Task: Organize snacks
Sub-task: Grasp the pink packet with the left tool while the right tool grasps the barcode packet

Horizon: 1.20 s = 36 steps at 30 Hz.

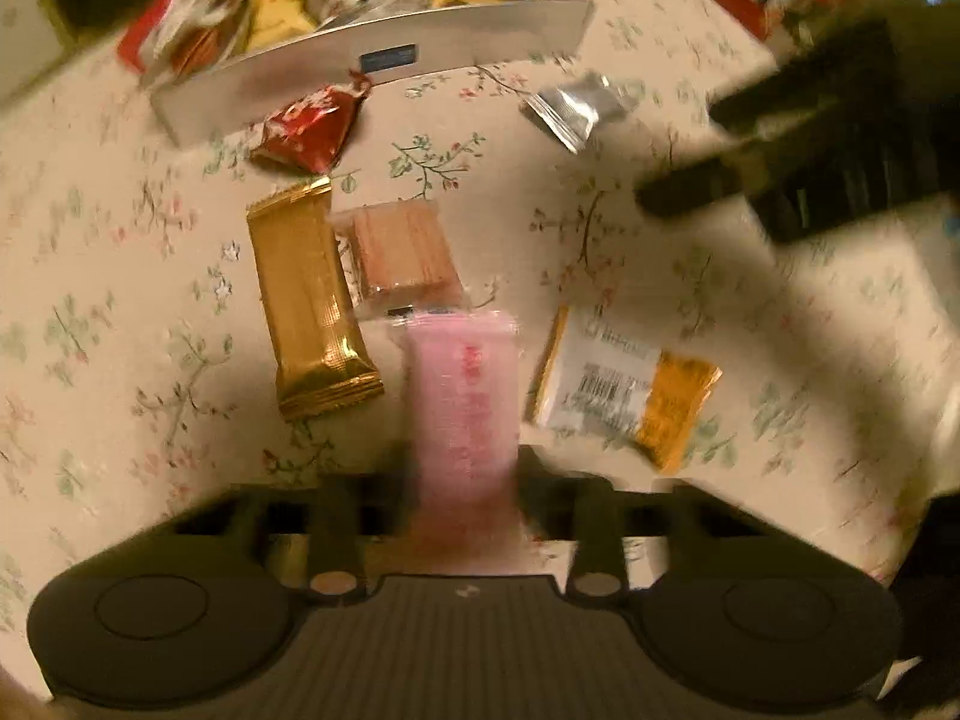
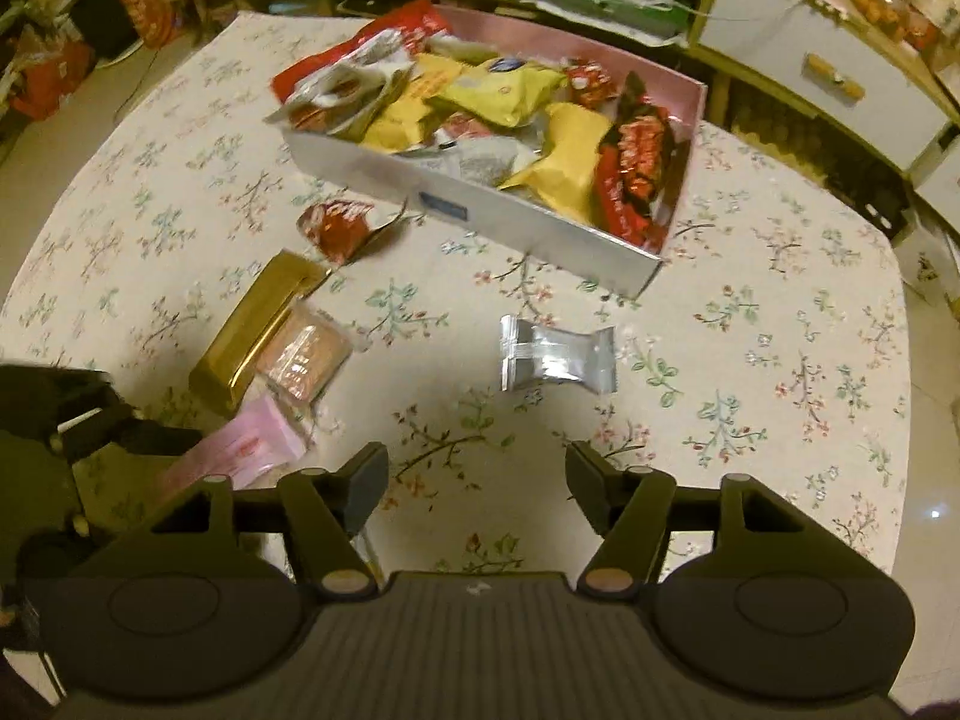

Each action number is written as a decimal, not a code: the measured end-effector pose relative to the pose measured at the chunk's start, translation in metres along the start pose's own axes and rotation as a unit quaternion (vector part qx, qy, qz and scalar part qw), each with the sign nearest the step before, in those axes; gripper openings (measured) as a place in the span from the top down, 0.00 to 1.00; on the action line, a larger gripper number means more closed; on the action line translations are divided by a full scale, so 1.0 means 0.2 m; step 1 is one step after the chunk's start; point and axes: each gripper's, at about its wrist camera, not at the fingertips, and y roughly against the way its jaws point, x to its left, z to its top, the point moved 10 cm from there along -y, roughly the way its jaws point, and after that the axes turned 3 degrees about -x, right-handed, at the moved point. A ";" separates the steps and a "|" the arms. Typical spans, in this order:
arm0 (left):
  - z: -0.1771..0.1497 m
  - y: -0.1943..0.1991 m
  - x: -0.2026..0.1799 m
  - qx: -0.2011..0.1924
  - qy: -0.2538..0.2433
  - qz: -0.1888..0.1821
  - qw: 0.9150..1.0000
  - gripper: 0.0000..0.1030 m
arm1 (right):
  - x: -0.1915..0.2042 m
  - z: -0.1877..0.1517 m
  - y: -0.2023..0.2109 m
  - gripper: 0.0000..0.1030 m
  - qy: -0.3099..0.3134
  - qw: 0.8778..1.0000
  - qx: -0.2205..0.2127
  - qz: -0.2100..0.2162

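**Q:** Fingers first, in the left wrist view: what are they doing?

**A:** The left fingers (image 1: 462,480) stand narrow, with a pink packet (image 1: 462,396) between them. The frame is blurred there, and both pads seem to press on its sides, so I read it as held. It points away from the camera over the counter (image 1: 120,300), which has a floral cloth.

**Q:** What lies around it?

**A:** A gold bar wrapper (image 1: 312,300) is to its left, with a clear pack of brown wafers (image 1: 399,255) touching that bar's right edge. A white and orange packet (image 1: 624,387) lies just to the right of the pink one. Farther off are a red wrapper (image 1: 309,129) and a silver pouch (image 1: 576,105). The red one sits against the wall of the snack box (image 1: 372,72), which is heaped with yellow and red packets.

**Q:** And the right wrist view?

**A:** The right fingers (image 2: 477,480) stand wide apart with nothing between them, only bare cloth. The silver pouch (image 2: 558,354) lies on the counter (image 2: 780,360) beyond them, apart from the tips. The snack box (image 2: 480,210) is farther back, full to the rim.

**Q:** Does the other hand's load show?

**A:** Yes, at the lower left: the pink packet (image 2: 240,450) sits at the dark left gripper (image 2: 120,432), beside the gold bar wrapper (image 2: 252,330) and the wafers (image 2: 303,354). The red wrapper (image 2: 339,228) lies near the box.
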 end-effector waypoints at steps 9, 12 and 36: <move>0.08 0.14 0.08 -0.045 0.028 -0.013 0.999 0.64 | 0.12 -0.15 -0.07 0.36 0.072 0.996 0.044 0.040; 0.11 0.17 0.09 -0.057 0.039 -0.016 0.997 0.64 | 0.21 -0.18 -0.07 0.36 0.093 0.992 0.047 0.077; 0.16 0.21 0.13 -0.086 0.031 0.023 0.996 0.65 | 0.40 -0.16 -0.08 0.66 0.105 0.992 0.037 0.064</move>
